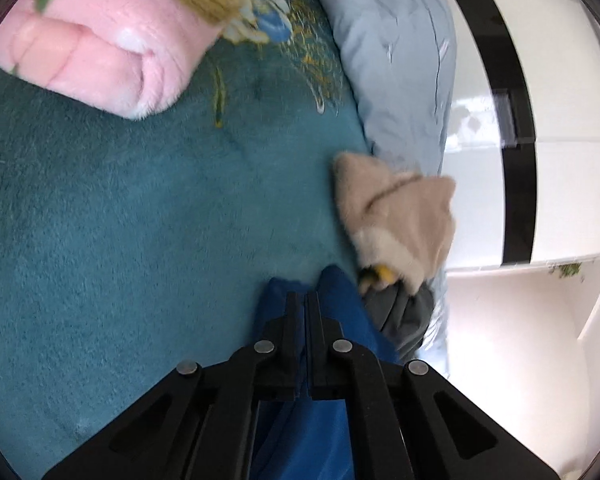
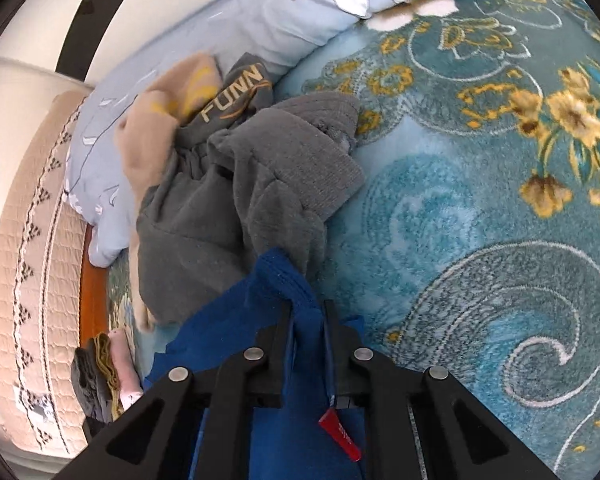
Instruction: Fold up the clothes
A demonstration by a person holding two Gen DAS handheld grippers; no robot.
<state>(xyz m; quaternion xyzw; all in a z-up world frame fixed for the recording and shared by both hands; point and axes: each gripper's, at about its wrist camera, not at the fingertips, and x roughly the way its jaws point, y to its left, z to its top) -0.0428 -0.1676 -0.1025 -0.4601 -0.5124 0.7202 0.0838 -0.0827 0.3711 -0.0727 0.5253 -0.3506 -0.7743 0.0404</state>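
Both pinching the blue garment [image 2: 284, 420]: left gripper [image 1: 306, 300] clamped tight, right gripper [image 2: 308, 308] nearly closed on bunched fabric. Grey clothes [image 2: 236, 208] piling at 11 o'clock.

The teal blanket [image 2: 480, 200] is plush, short-piled fleece with a soft sheen. On it, the blue garment [image 2: 284, 292] is a matt, fine-ribbed knit bearing a glossy red tag [image 2: 340, 434]. Just beyond the blue garment, the grey clothes [image 2: 228, 208] are dull cotton jersey with ribbed cuffs. The beige piece [image 1: 400, 216] looks fuzzy. The pink bundle [image 1: 96, 60] is thick, fluffy fleece. The black fingers [image 1: 292, 320] are matt plastic with bright metal pins. The pale blue quilt [image 1: 396, 80] is smooth woven cloth.
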